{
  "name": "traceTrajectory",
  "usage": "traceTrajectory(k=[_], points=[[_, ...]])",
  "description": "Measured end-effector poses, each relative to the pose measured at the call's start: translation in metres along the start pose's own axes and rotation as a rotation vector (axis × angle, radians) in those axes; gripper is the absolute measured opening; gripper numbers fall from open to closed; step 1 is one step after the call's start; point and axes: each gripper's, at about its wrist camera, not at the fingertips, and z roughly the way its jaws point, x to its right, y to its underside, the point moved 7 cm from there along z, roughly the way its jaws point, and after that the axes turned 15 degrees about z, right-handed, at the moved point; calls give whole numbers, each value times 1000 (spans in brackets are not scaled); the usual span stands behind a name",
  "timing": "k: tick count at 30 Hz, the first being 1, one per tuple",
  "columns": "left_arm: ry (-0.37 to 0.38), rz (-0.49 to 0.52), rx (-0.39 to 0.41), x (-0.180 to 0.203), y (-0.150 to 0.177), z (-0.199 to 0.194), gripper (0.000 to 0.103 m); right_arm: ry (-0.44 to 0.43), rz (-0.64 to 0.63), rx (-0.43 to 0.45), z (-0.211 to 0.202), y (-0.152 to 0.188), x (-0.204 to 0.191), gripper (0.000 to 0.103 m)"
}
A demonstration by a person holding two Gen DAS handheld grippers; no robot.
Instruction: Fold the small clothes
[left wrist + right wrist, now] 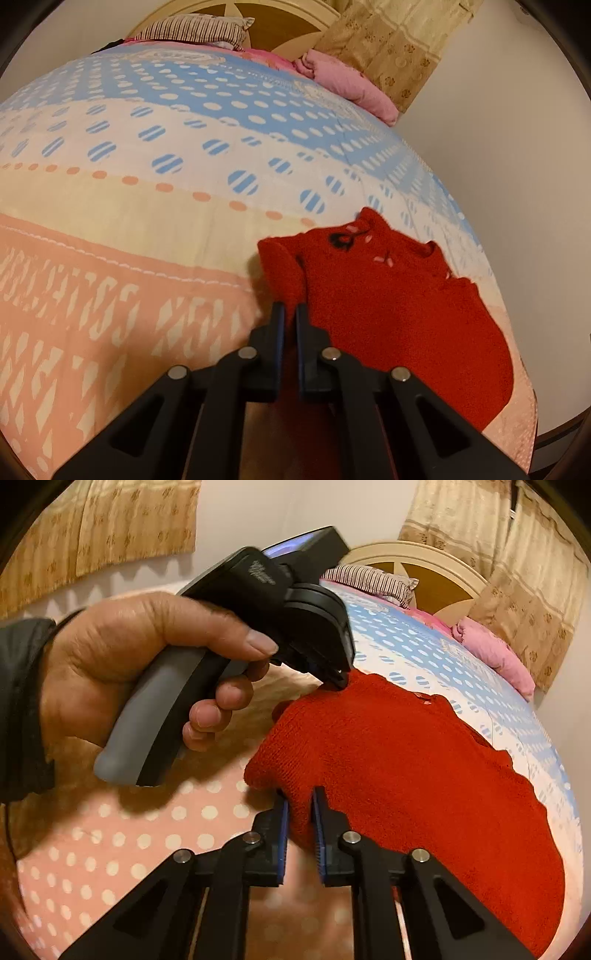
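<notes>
A small red knitted sweater point(388, 295) lies on the bed with its embroidered front up. My left gripper point(290, 310) is shut on the sweater's left edge, red fabric pinched between the blue pads. In the right wrist view the same sweater point(406, 775) spreads to the right. My right gripper point(300, 805) is shut on a fold at its near corner. Farther back, a person's hand point(129, 664) holds the left gripper point(338, 681), whose tip presses on the sweater's far corner.
A patterned bedspread point(147, 184) in blue, cream and peach covers the bed. A striped pillow point(192, 31) and a pink blanket point(351, 85) lie near the headboard point(436, 587). The bed's right edge meets a pale wall point(517, 166). Curtains point(92, 528) hang behind.
</notes>
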Motion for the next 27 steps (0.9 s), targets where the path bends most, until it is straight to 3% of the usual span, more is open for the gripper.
traceTrajectory(k=[7, 15, 27], points=[[59, -31, 68, 20, -25, -23, 6, -46, 85, 77, -26, -8, 16, 7], [120, 3, 135, 72, -54, -37, 6, -63, 202, 170, -58, -15, 59, 7], [177, 117, 123, 165, -78, -13, 6, -44, 377, 255, -95, 0, 121, 6]])
